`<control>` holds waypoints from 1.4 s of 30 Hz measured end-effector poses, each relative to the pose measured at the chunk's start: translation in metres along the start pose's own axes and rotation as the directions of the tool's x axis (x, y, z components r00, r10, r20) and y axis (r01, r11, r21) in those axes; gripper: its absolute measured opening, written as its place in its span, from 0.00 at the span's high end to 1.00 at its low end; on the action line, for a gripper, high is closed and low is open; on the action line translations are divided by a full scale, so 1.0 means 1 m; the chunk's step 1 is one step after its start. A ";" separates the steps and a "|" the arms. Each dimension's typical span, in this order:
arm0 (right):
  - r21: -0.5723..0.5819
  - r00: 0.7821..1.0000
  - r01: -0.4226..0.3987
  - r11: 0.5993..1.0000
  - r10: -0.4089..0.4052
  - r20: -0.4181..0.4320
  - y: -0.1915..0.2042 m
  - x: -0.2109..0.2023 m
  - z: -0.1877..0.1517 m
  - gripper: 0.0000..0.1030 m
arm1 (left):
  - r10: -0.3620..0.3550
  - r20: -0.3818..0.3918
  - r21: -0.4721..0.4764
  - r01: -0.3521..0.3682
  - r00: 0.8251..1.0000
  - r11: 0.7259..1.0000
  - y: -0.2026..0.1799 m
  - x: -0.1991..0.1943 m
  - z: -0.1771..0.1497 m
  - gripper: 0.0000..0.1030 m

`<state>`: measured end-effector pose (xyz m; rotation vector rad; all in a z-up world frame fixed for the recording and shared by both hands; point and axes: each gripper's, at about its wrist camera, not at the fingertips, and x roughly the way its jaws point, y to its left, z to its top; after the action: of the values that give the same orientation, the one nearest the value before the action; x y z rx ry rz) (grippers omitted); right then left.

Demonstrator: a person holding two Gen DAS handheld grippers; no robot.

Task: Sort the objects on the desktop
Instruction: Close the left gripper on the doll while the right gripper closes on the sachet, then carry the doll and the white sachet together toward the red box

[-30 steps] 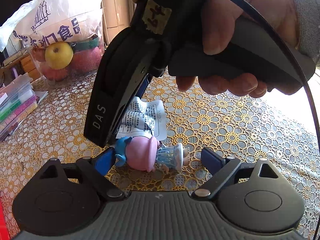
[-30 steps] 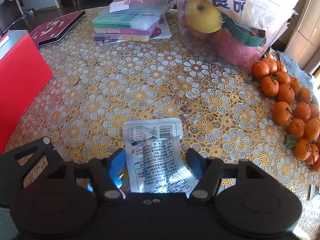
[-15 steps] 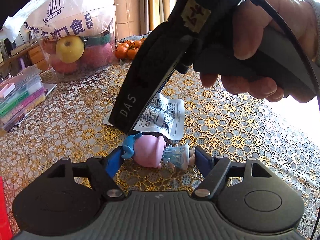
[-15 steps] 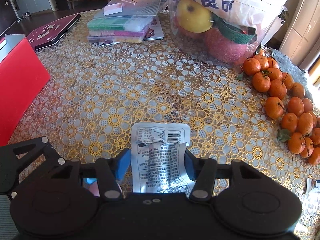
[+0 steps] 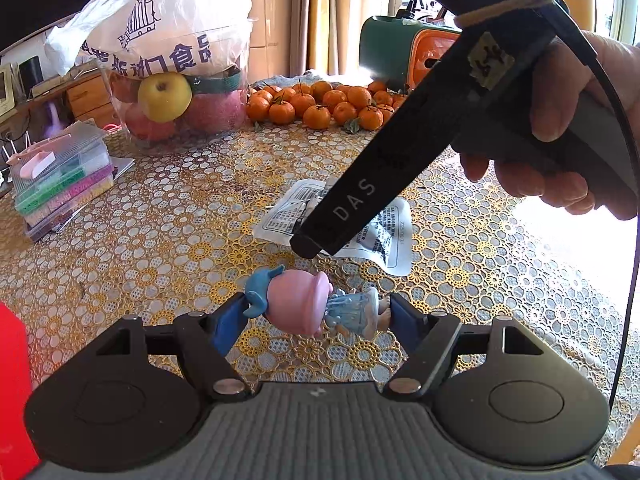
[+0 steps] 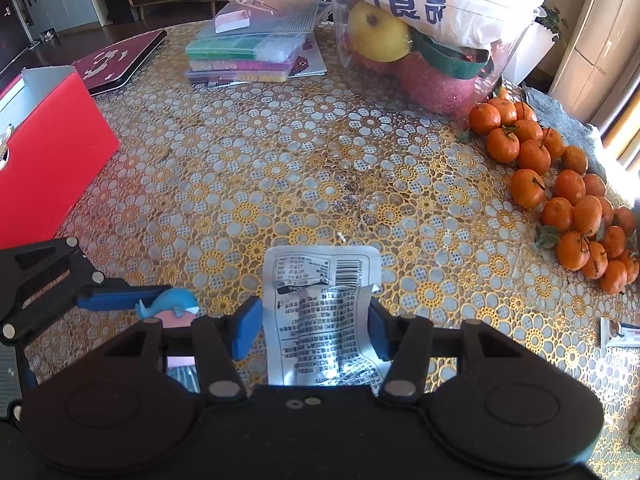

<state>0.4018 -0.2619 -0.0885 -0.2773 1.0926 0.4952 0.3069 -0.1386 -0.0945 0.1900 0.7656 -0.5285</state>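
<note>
A small doll (image 5: 296, 304) with a pink hat and a blue whale on top lies sideways on the gold lace tablecloth. My left gripper (image 5: 316, 320) is shut on it, one blue finger at the whale end and one at the feet. In the right wrist view the whale (image 6: 172, 304) shows at the lower left, beside a left finger (image 6: 120, 296). A silver printed sachet (image 6: 320, 276) is crumpled between the pads of my right gripper (image 6: 314, 328), which is shut on it. In the left wrist view the right gripper body (image 5: 360, 200) slants down onto the sachet (image 5: 384, 232), held by a hand (image 5: 560, 120).
A clear tub of apples (image 5: 176, 96) under a white bag stands at the back. Several tangerines (image 6: 560, 200) lie to the right of it. Stacked bead boxes (image 6: 248, 48) and a dark red case (image 6: 120, 60) sit far left. A red box (image 6: 48, 152) stands at the left edge.
The left fingers have closed in on the doll and the right fingers on the sachet, which has crumpled. Both views have pulled back and now take in more of the table.
</note>
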 end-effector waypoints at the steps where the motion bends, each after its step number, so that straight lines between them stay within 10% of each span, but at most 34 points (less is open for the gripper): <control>1: -0.002 1.000 0.000 1.000 0.000 0.000 0.002 -0.003 -0.002 0.47 | -0.001 0.002 -0.002 0.001 1.000 1.000 0.000 -0.004 0.000 0.27; 42: -0.156 0.989 0.029 0.987 -0.006 0.150 0.186 -0.156 -0.030 0.47 | 0.052 0.105 -0.033 -0.049 0.993 0.998 0.050 -0.229 -0.048 0.27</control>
<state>0.2259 -0.1545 0.0425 -0.3824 0.9061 0.5786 0.1667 0.0091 0.0308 0.1515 0.6633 -0.4747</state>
